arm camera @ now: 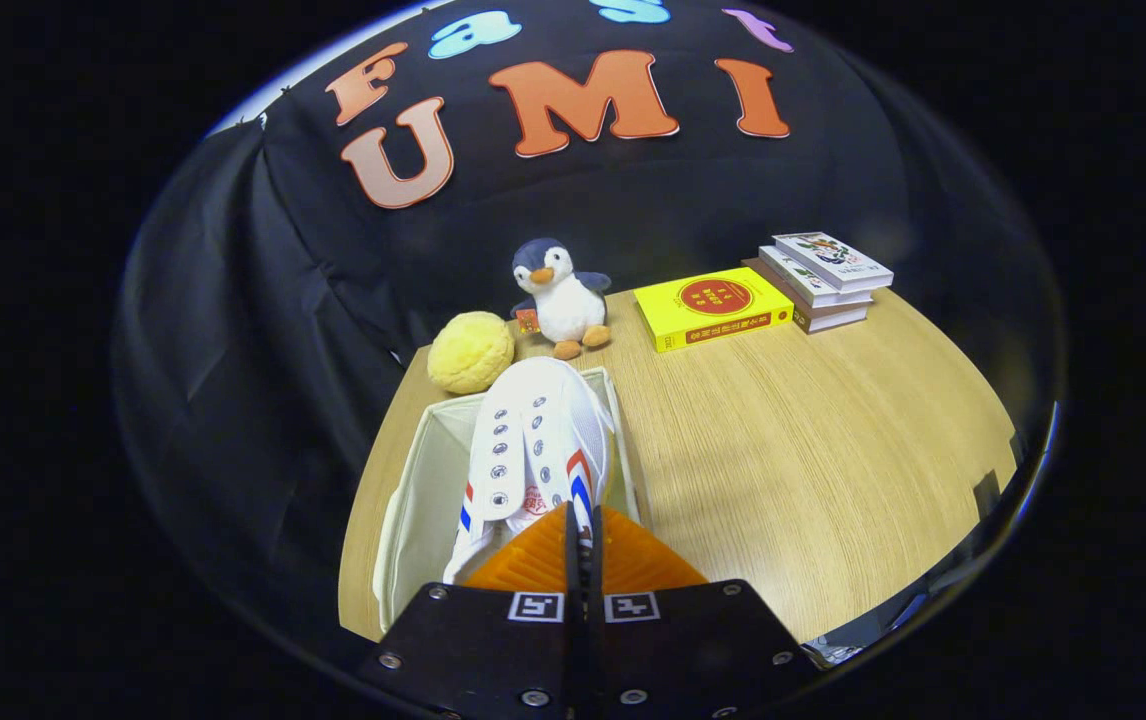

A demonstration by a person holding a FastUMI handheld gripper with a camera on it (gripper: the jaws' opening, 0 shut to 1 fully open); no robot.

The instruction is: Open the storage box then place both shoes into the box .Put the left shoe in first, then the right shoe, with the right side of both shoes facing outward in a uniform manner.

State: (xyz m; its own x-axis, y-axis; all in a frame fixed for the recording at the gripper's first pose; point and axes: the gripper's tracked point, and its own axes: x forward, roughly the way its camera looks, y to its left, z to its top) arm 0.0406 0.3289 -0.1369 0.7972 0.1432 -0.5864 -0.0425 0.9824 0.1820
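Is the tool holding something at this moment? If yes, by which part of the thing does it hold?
Yes. The tool is shut on the white sneaker, pinching it at the heel end, apparently the collar. The shoe hangs toe-forward over the open storage box.

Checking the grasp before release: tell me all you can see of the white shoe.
The white shoe is a canvas-looking sneaker with metal eyelets and red and blue side stripes. It hangs toe-forward over the open cream fabric storage box, its heel end pinched between the orange fingers of the gripper, which are almost closed.

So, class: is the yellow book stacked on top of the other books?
No, the yellow book lies flat on the table beside the stack of books.
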